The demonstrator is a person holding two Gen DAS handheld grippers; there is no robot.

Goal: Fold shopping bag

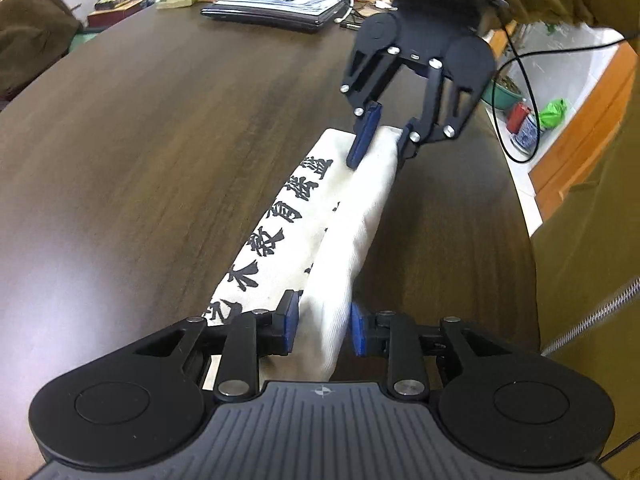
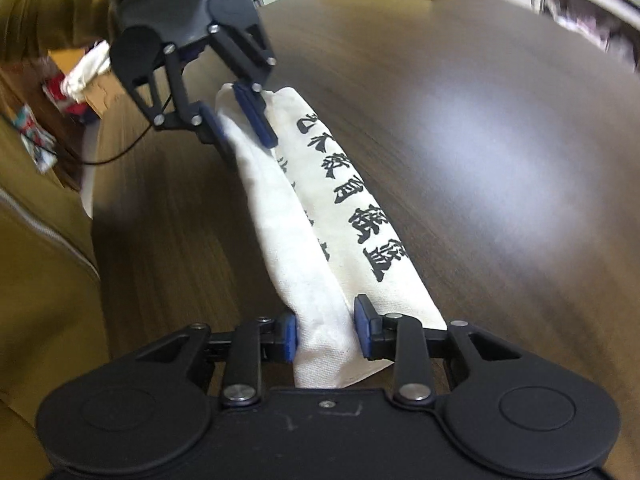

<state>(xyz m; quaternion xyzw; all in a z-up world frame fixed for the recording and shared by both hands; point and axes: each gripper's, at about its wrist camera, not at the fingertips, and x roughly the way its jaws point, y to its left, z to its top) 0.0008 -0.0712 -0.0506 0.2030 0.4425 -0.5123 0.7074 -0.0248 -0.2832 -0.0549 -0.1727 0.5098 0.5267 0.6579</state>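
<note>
Fingers (image 1: 290, 320) of the left gripper (image 1: 324, 326) were clenched on a raised ridge of cloth, one blue pad against each side of it. The fingers (image 2: 364, 328) of the right gripper (image 2: 326, 330) held the same ridge in the same way at its other end. Neither pair had cloth-free space showing between the pads.

What they held was the cream canvas shopping bag (image 1: 280, 232) with black printed characters, already narrowed to a long strip on the dark brown wooden table (image 1: 140, 160). Its long axis ran straight from one gripper to the other, so each gripper faced the other down the length of the bag, and neither was nearer: each had its own end.

The strip had two parts side by side. The plain white ridge (image 1: 360, 216) stood up between the fingers on the side nearer the person's olive sleeve (image 2: 44, 12). The printed panel (image 2: 360, 216) lay flat on the table on the side away from the person, touching the ridge along its whole length.

That was the relation the next move seemed to depend on. Laying the ridge over would likely mean both hands travelling together across the long axis, away from the body and onto the printed panel. If one end led, the strip would probably twist.
</note>
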